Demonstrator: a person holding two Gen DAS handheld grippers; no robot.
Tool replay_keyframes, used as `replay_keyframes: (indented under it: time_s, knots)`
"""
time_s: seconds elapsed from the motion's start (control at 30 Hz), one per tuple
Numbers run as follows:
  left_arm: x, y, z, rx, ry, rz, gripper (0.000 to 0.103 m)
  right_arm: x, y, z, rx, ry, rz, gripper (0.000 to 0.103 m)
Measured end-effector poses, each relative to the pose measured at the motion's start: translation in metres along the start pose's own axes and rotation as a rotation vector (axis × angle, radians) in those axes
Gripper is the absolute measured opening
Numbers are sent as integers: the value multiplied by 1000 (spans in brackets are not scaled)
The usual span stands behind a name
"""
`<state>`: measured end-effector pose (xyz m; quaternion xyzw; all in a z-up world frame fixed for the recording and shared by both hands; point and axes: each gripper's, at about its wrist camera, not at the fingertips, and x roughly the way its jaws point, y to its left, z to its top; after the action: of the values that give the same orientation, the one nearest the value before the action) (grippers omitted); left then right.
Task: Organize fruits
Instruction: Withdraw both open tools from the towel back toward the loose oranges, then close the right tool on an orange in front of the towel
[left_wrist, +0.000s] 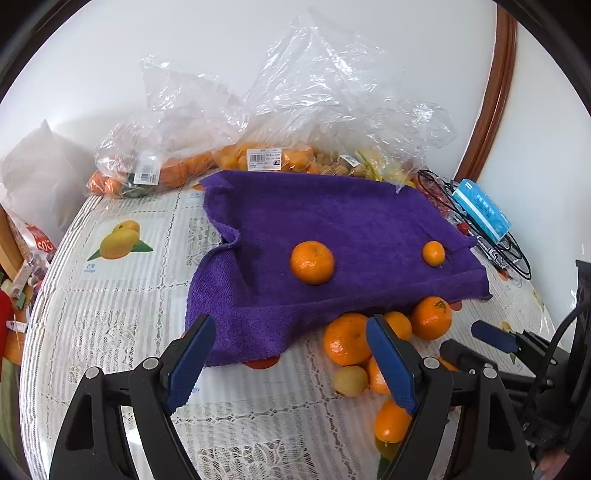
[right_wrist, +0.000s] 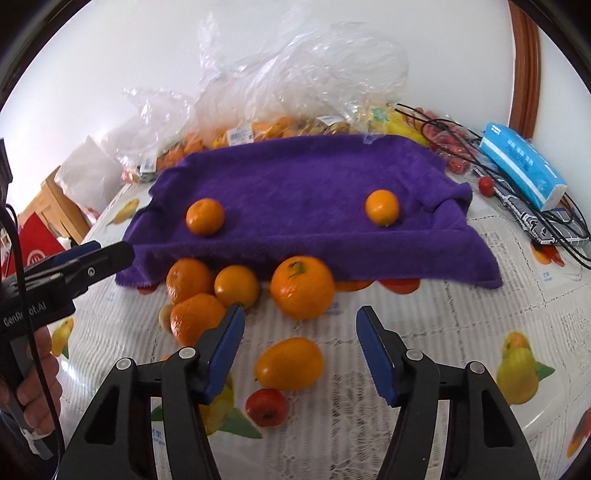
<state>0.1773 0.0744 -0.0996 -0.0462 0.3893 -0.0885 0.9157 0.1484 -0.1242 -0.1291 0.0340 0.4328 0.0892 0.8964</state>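
A purple towel (left_wrist: 332, 229) (right_wrist: 303, 192) lies on the table with two oranges on it, a larger one (left_wrist: 312, 261) (right_wrist: 205, 216) and a smaller one (left_wrist: 433, 253) (right_wrist: 382, 207). A loose pile of oranges (left_wrist: 349, 343) (right_wrist: 301, 288) lies at the towel's near edge. An oval orange fruit (right_wrist: 290, 363) and a small red fruit (right_wrist: 266, 406) lie between my right gripper's fingers. My left gripper (left_wrist: 291, 354) is open and empty above the towel's near corner. My right gripper (right_wrist: 301, 350) is open and empty.
Clear plastic bags of fruit (left_wrist: 266, 155) (right_wrist: 280, 122) stand behind the towel by the wall. A blue tissue pack (left_wrist: 482, 210) (right_wrist: 524, 166) and black cables (right_wrist: 554, 221) lie at the right. The tablecloth (left_wrist: 122, 314) is white lace with fruit prints.
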Motion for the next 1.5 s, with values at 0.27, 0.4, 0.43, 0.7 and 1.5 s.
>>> replay_keyframes:
  time_s: [0.27,0.4,0.43,0.7,1.5]
  knots:
    - [4,4,-3,-15,13,-13,83,19,4,-6,-9,43,-30,63]
    - [7,6,-3,-23,21,-4,83,29,2,-7,8,62,-22,63]
    - [7,7,-3,-27,23,-6,83,30,1,-8,12,58,-22,64]
    - [9,11,-3,-41,23,9,83,32,5,-6,-23,24,-42,36]
    - [14,15,-2,-59,35,19,83,26,-5,-8,-46,24,-33,34]
